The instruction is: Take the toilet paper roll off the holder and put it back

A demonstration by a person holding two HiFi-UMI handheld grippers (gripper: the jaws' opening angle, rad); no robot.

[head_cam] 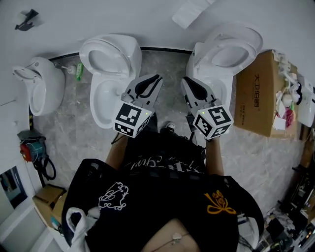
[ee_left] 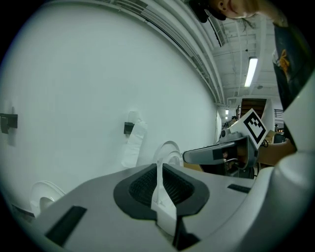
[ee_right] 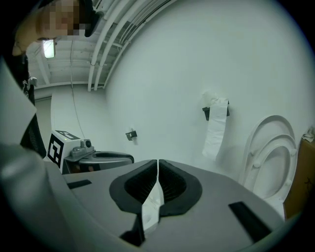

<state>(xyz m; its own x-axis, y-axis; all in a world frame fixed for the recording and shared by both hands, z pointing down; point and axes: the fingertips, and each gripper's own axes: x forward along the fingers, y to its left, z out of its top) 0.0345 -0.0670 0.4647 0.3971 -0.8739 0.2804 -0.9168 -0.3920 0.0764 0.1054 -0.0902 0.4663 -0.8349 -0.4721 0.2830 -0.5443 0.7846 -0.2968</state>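
The toilet paper roll hangs on a black wall holder, with a long strip trailing down the white wall. It also shows in the left gripper view as the roll, and at the top of the head view as the roll. Both grippers are held side by side in front of the person, well short of the wall. My left gripper is shut with nothing between its jaws. My right gripper is shut too and holds nothing.
Two white toilets stand against the wall, with a urinal at the left. A second, empty black holder is fixed further left. A cardboard box stands to the right of the right toilet.
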